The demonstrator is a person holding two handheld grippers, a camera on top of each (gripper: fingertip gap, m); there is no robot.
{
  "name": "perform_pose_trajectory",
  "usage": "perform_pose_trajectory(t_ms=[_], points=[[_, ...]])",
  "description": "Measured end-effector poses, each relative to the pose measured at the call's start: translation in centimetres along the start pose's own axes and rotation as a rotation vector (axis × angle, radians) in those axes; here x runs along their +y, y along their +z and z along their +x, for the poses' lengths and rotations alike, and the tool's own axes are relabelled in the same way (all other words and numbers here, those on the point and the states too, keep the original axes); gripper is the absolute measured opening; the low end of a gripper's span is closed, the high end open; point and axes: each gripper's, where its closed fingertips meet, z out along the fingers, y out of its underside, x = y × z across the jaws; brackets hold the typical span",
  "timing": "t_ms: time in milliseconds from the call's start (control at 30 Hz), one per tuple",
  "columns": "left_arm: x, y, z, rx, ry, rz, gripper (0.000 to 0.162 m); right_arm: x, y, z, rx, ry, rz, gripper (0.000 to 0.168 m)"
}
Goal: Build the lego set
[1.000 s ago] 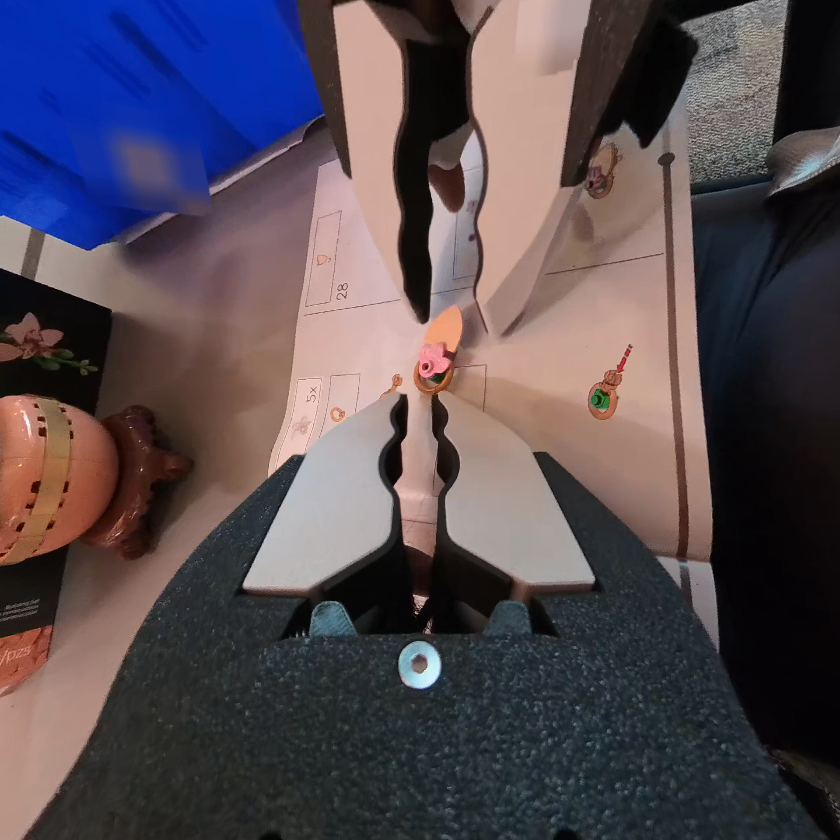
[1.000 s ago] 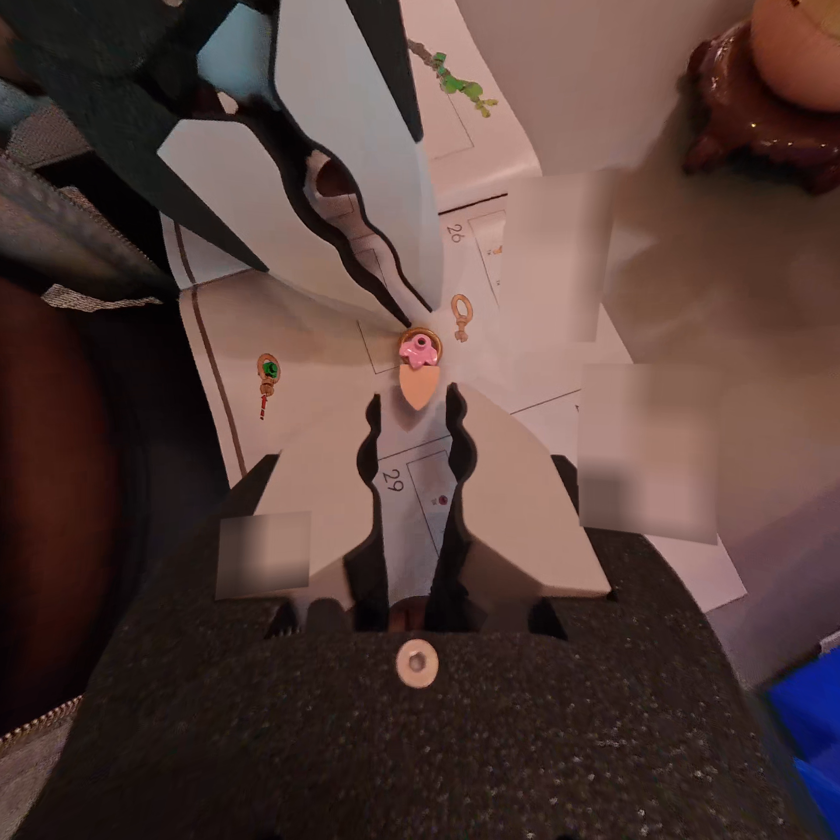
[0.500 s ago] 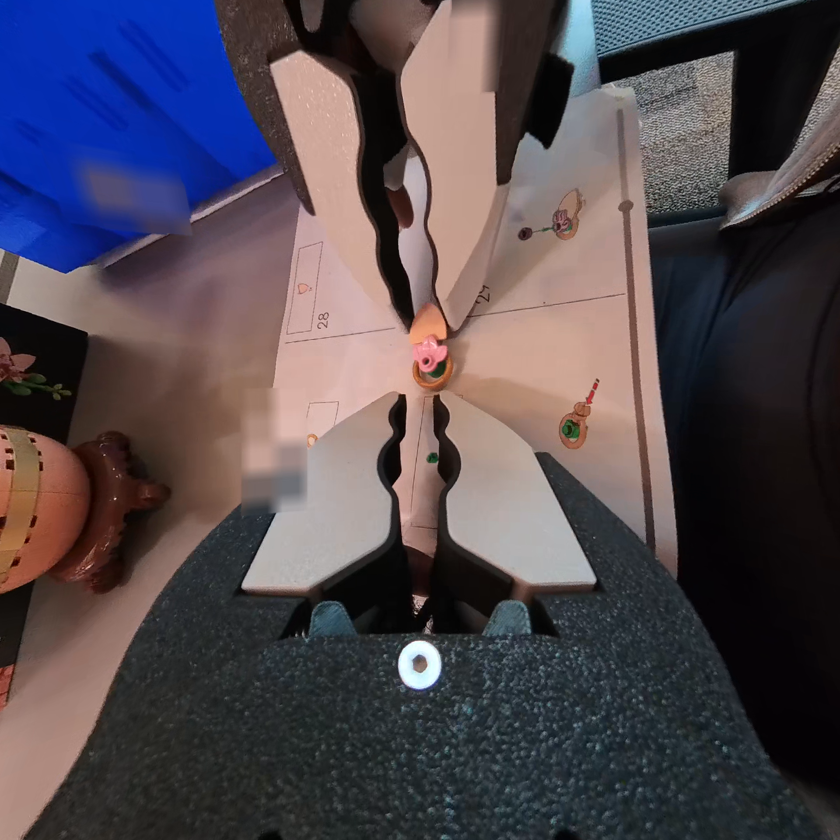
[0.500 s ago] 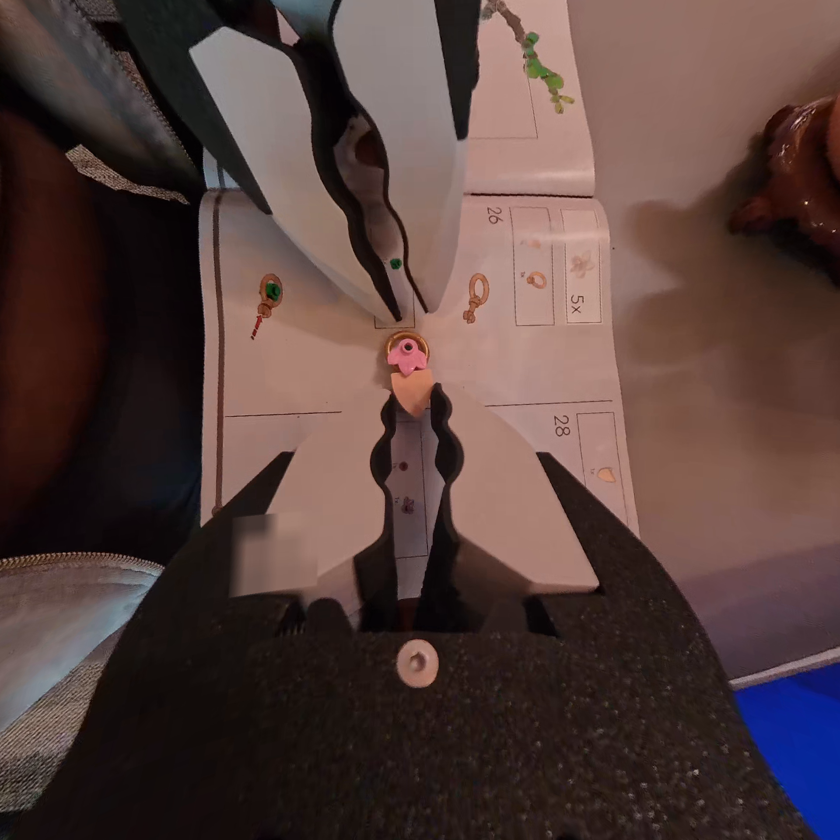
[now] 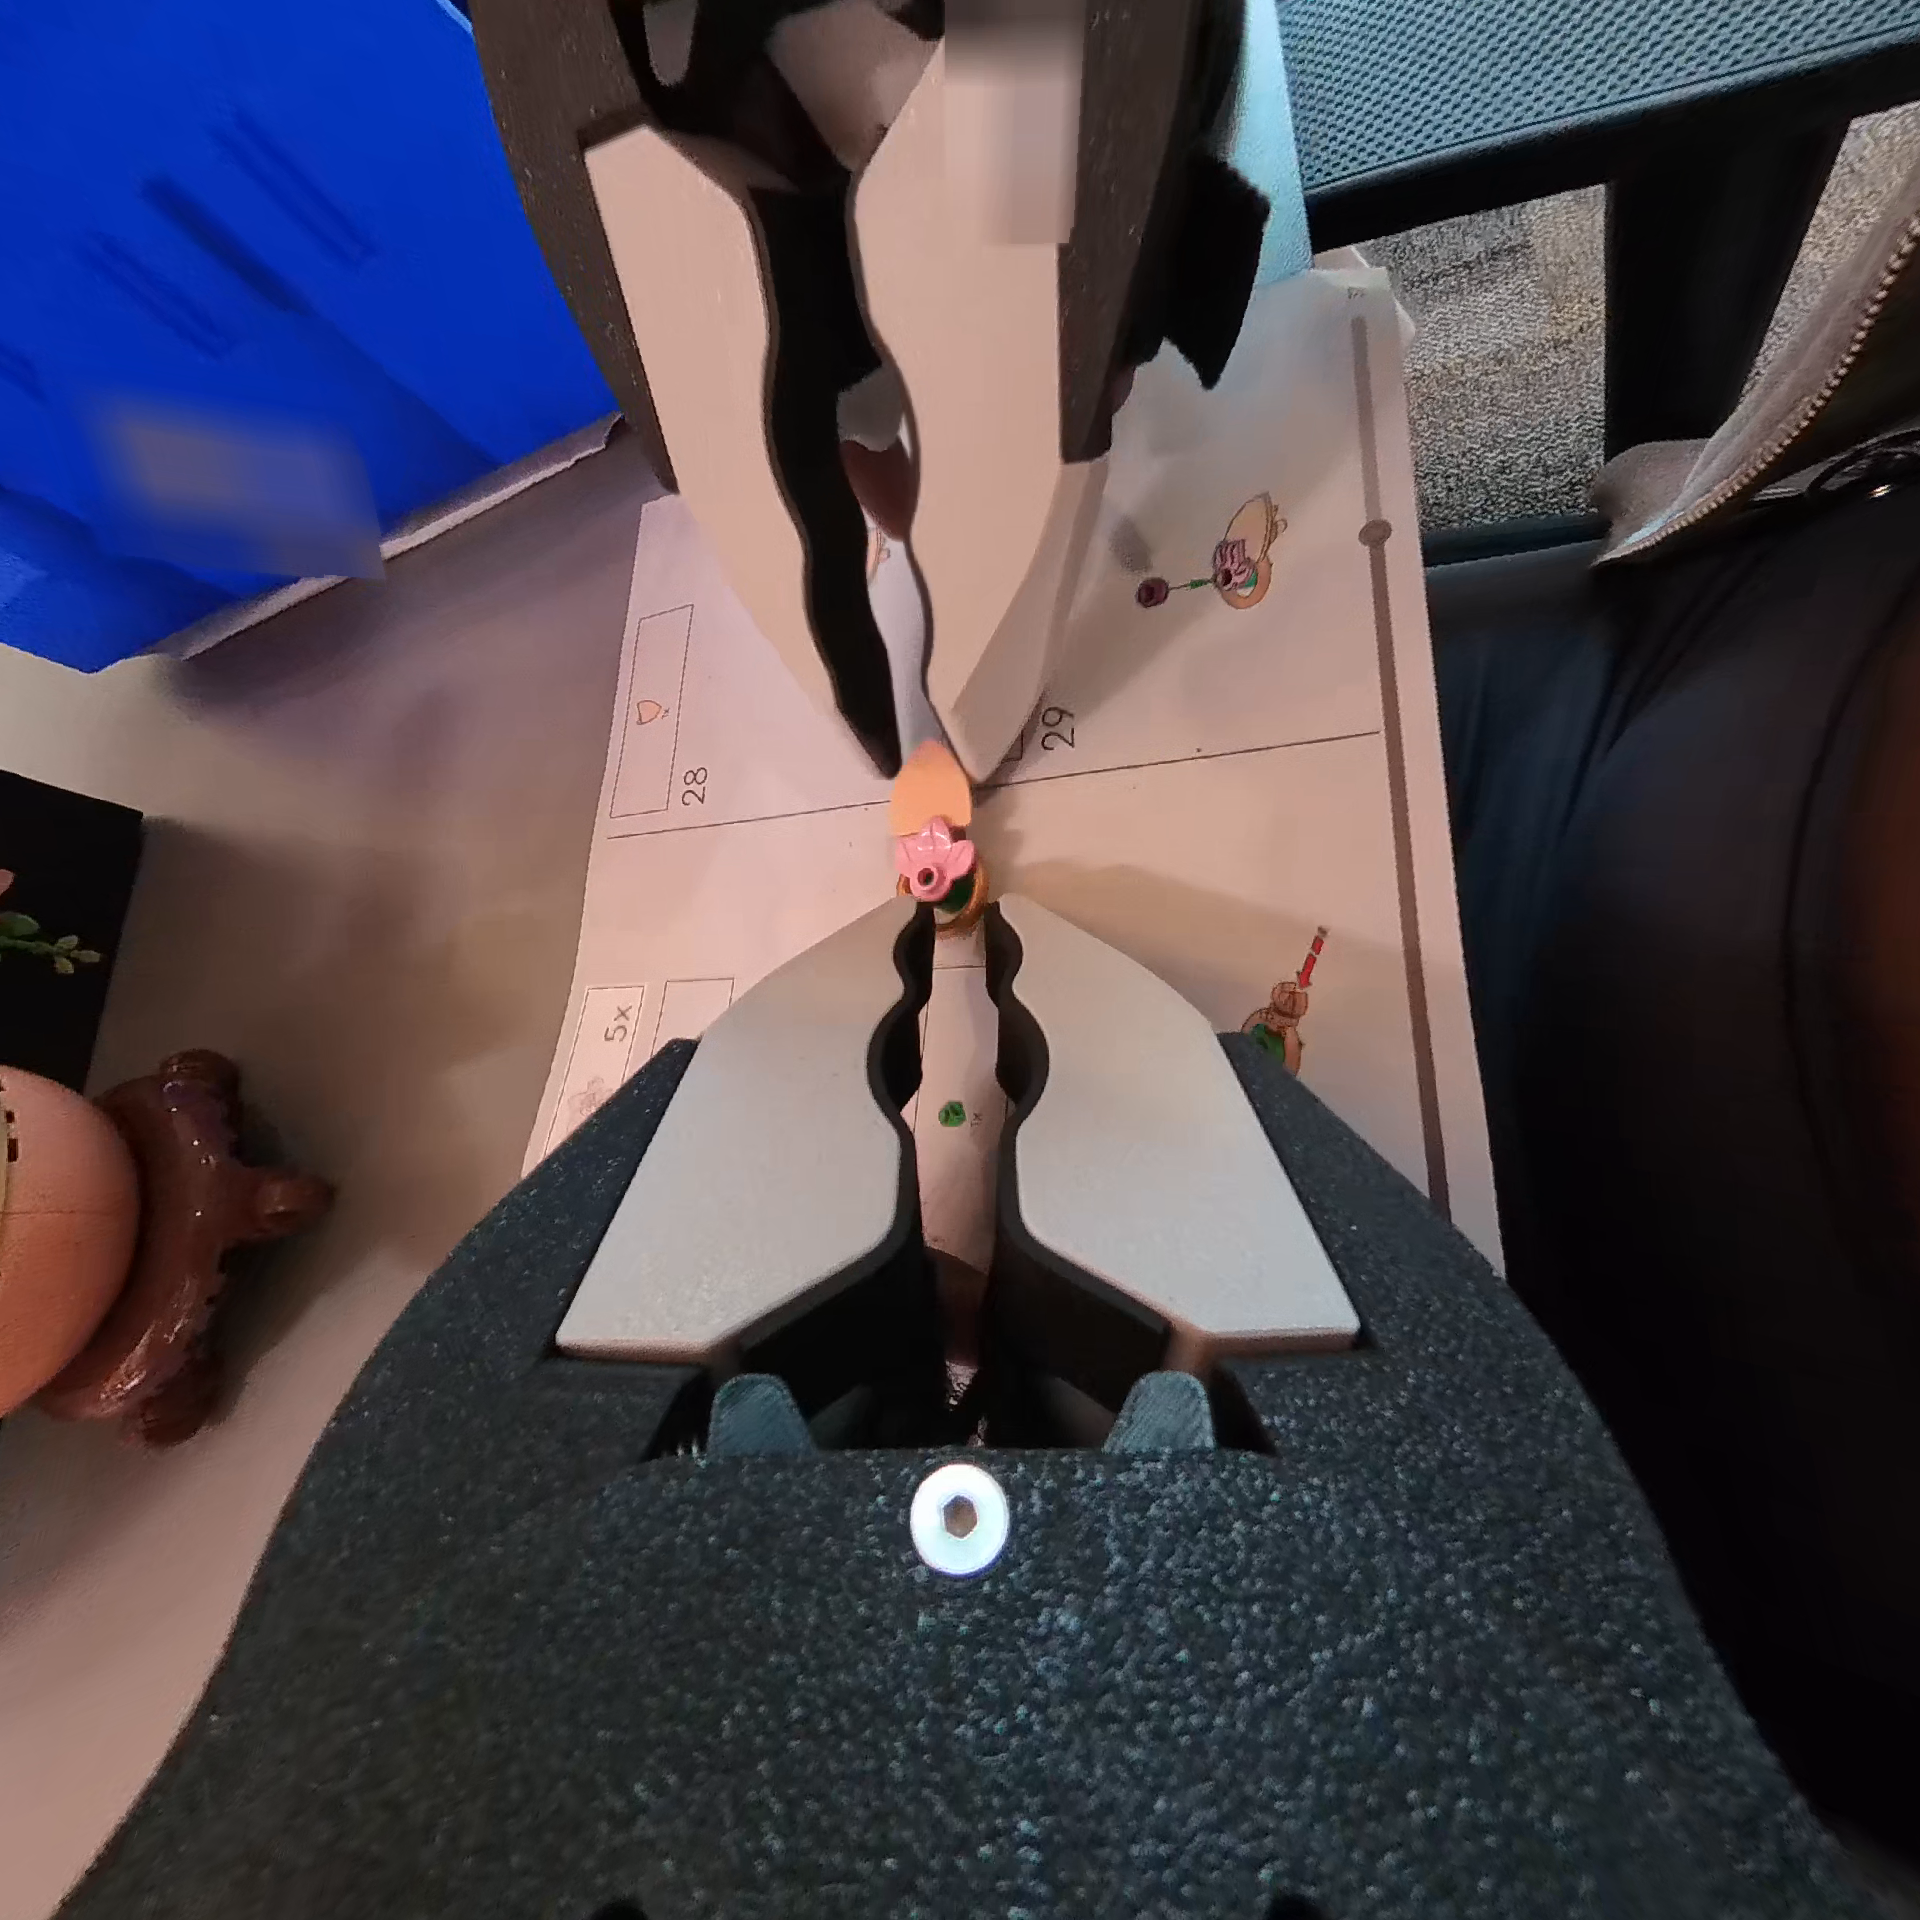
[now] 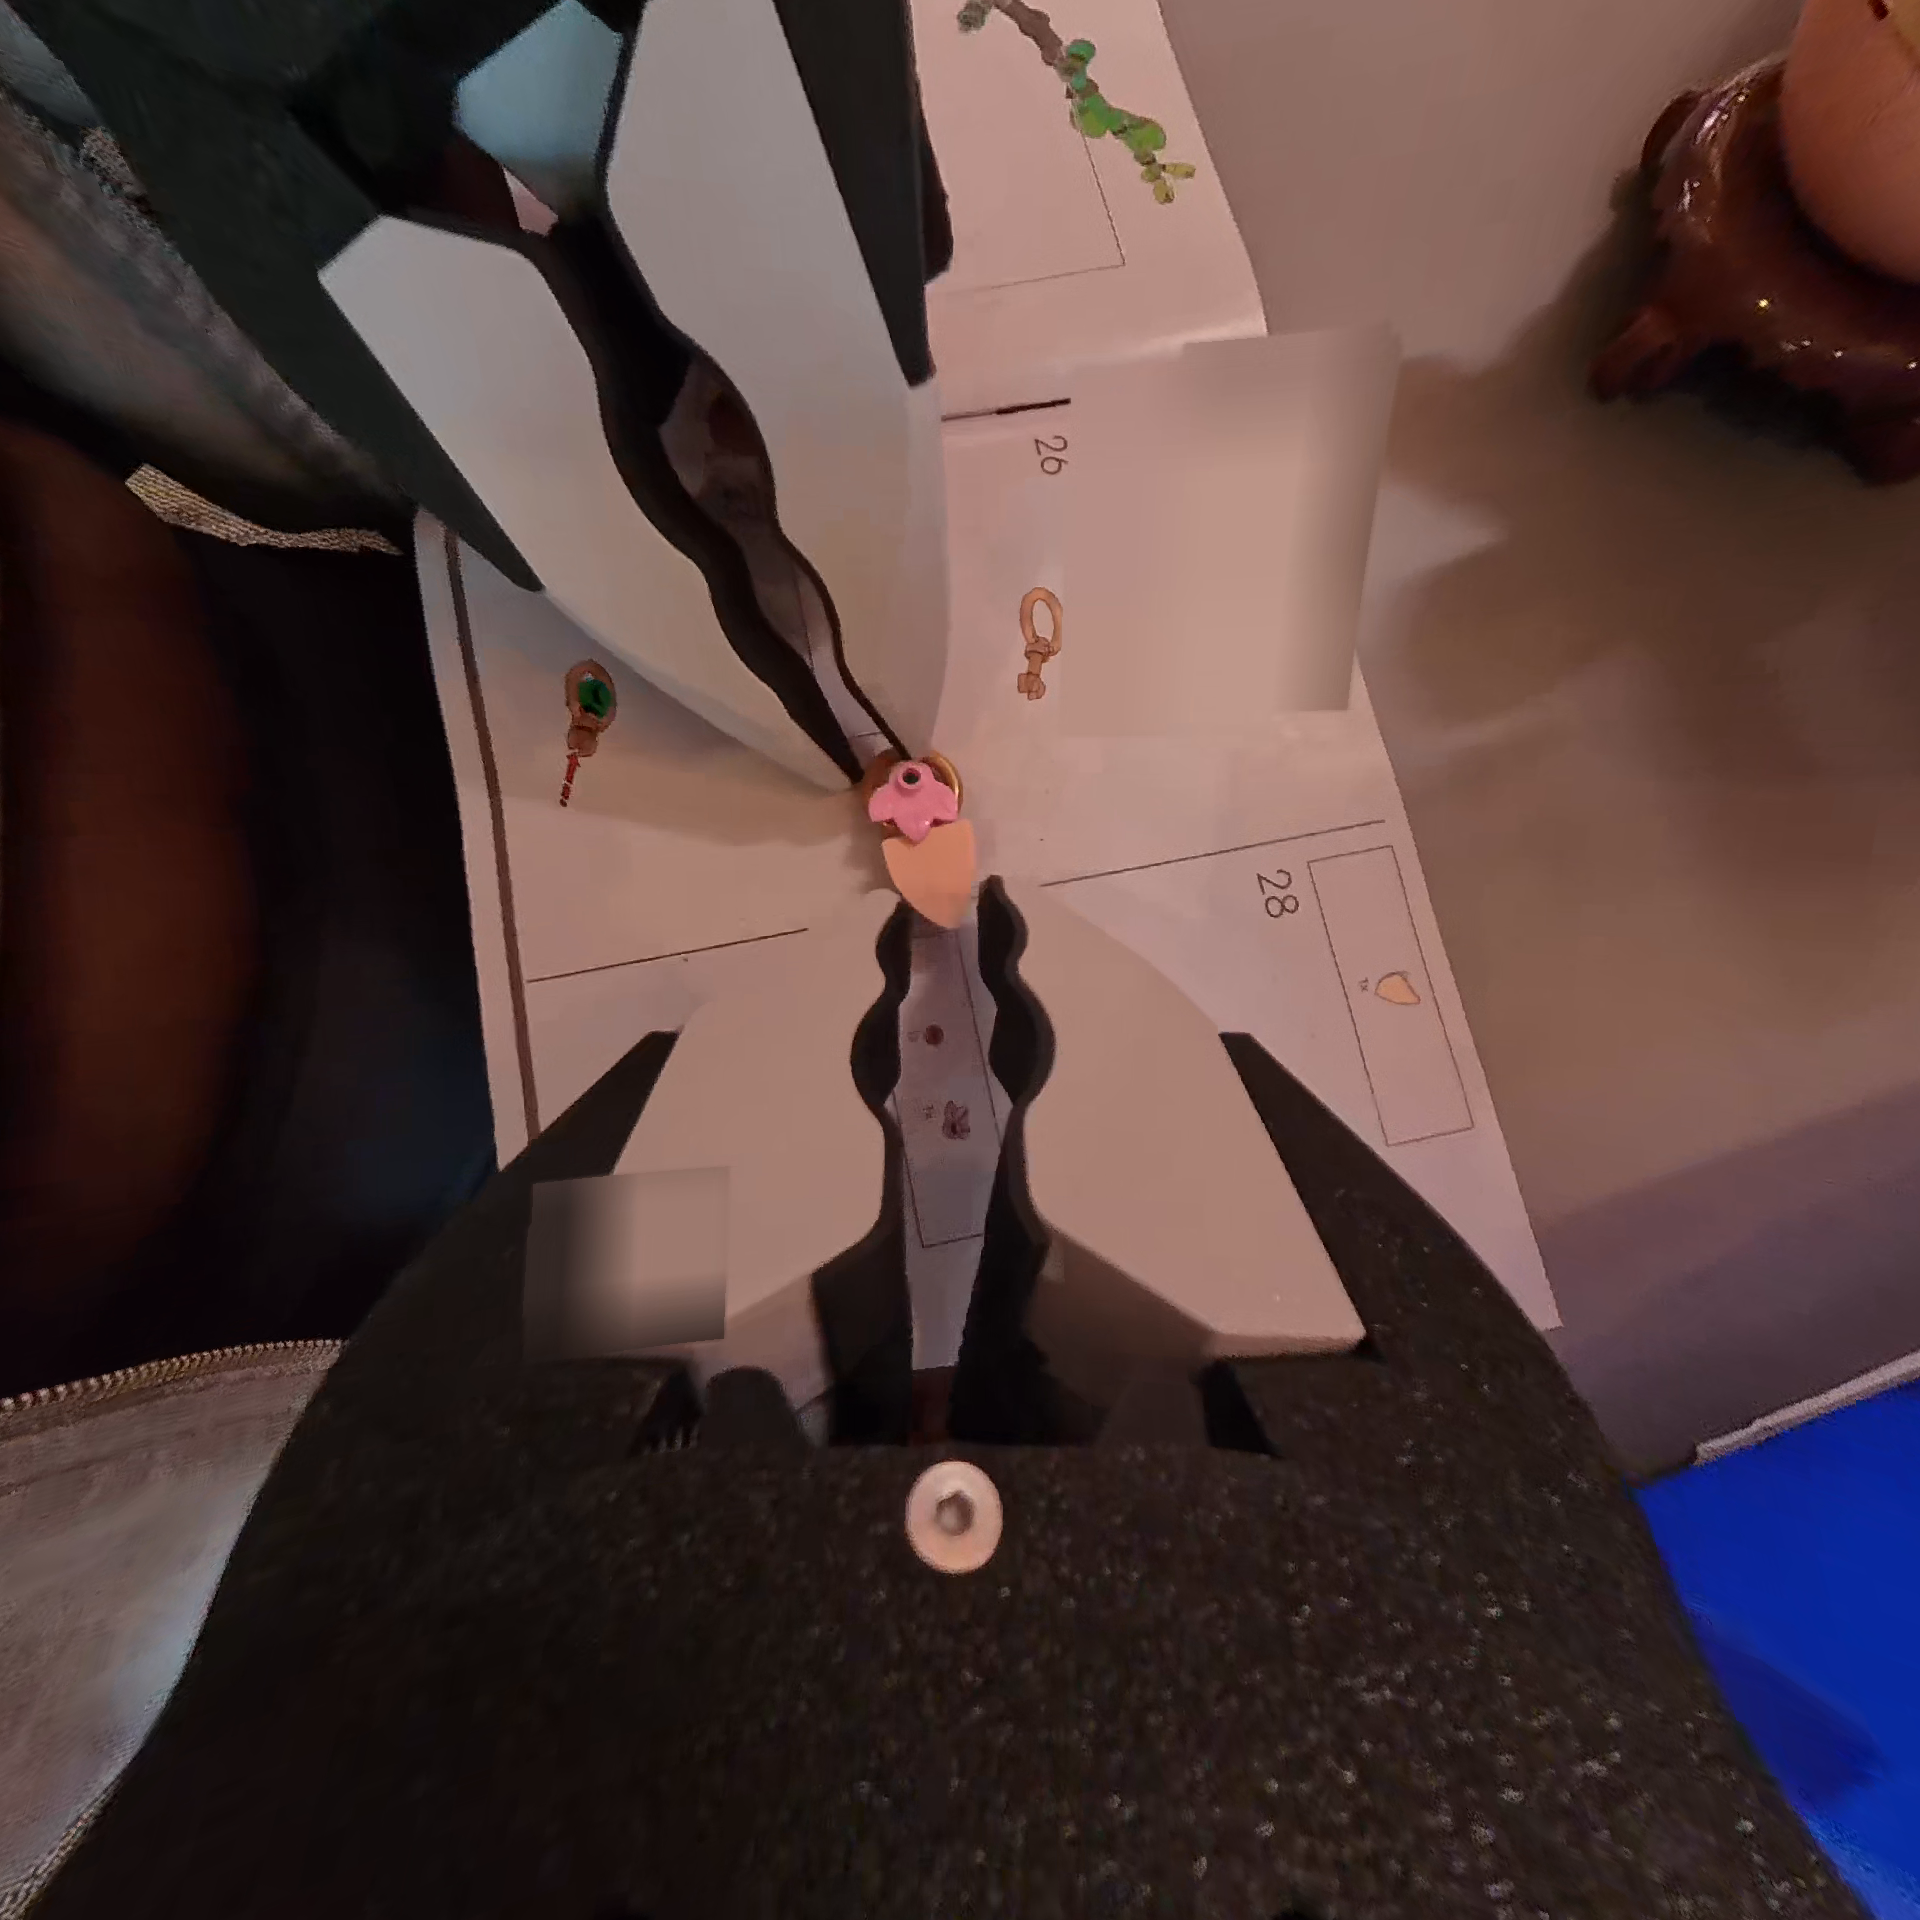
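Note:
A small lego flower is held above the open instruction booklet (image 5: 1195, 831). It has a pink blossom (image 5: 933, 868) on a brown ring with a green stud (image 5: 958, 912), and a tan petal (image 5: 932, 800) joins it. My left gripper (image 5: 948, 914) is shut on the brown ring end. My right gripper (image 5: 932, 764) comes in from the top and is shut on the tan petal. In the right wrist view, the right gripper (image 6: 943, 902) grips the petal (image 6: 930, 873), next to the blossom (image 6: 909, 805). The left gripper (image 6: 878, 764) faces it.
A blue bin (image 5: 208, 312) stands at the back left. A pink egg-shaped pot on a brown base (image 5: 197, 1226) and a black box (image 5: 52, 914) are at the left. A person's dark clothing (image 5: 1714, 1039) lies along the right table edge. My two grippers' fingertips are within a few centimetres of each other.
The right gripper has moved in and shut its jaws on the tan petal. The left gripper has kept hold of the flower piece. Both have shifted slightly over the booklet.

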Motion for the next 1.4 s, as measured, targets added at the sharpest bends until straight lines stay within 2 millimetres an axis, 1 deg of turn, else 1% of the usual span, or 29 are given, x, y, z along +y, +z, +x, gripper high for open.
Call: perform_pose_trajectory(t_ms=[267, 600, 800, 933, 1000, 1067, 1133, 1233, 1400], points=[[-0.1, 0.2, -0.1, -0.012, -0.007, -0.005, 0.009, 0.1, 0.1, 0.1, 0.026, 0.018, -0.007, 0.012], [-0.1, 0.4, -0.6, -0.098, -0.086, -0.039, 0.010, 0.1, 0.1, 0.2, 0.056, 0.150, -0.025, 0.012], [-0.1, 0.4, -0.8, -0.178, -0.079, -0.071, 0.010, 0.2, 0.1, 0.2, 0.089, 0.188, -0.036, 0.012], [0.1, 0.1, -0.9, -0.200, -0.042, -0.078, 0.010, 0.4, 0.1, 0.2, 0.111, 0.159, -0.045, 0.012], [0.2, -0.3, -0.6, -0.186, -0.029, -0.072, 0.010, 0.4, 0.0, 0.1, 0.114, 0.157, -0.046, 0.012], [-0.8, -0.5, 0.5, -0.126, -0.002, -0.006, 0.010, 0.3, 0.0, 0.1, 0.116, 0.153, -0.045, 0.012], [-1.4, -0.4, 0.8, -0.122, 0.006, 0.021, 0.010, 0.2, 0.1, 0.1, 0.115, 0.145, -0.040, 0.011], [-0.7, 0.1, 0.6, -0.127, 0.015, -0.012, 0.009, 0.0, 0.2, 0.0, 0.107, 0.138, -0.037, 0.011], [-0.7, 0.3, 0.7, -0.110, -0.005, -0.004, 0.008, -0.1, 0.4, -0.2, 0.091, 0.125, -0.035, 0.010]])
